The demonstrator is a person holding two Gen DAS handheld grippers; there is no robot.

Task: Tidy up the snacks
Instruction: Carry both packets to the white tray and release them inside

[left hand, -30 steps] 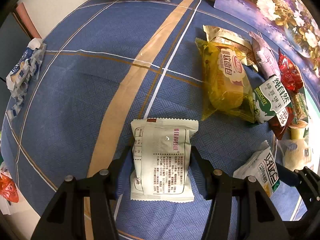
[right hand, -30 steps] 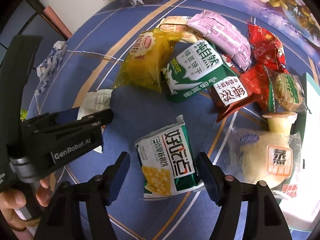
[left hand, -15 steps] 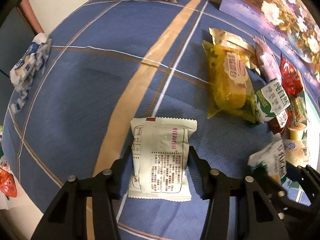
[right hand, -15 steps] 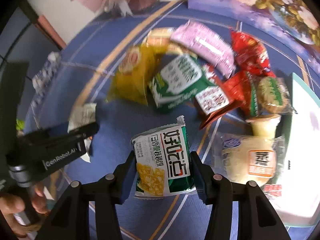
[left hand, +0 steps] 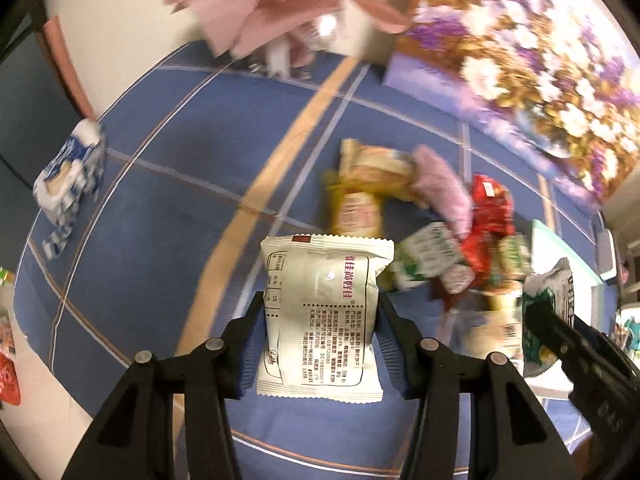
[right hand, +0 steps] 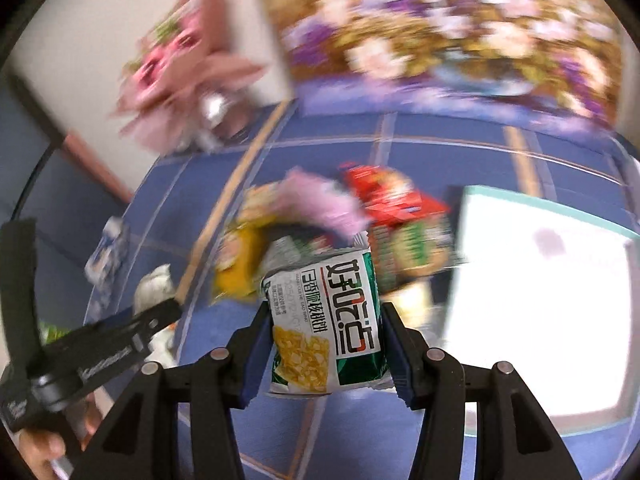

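Observation:
My left gripper is shut on a pale green snack packet with printed text and holds it above the blue tablecloth. My right gripper is shut on a green and white corn snack packet and holds it lifted. That packet and the right gripper also show at the right edge of the left wrist view. A blurred pile of snack packets lies on the cloth beyond both grippers. The left gripper shows at the left of the right wrist view.
A white tray with a teal rim lies to the right of the pile. A flowered box and a pink bouquet stand at the back. A blue and white wrapper lies at the far left.
Both grippers have closed on their packets and lifted them off the cloth. Both views have tilted up, so the pile looks farther away and blurred.

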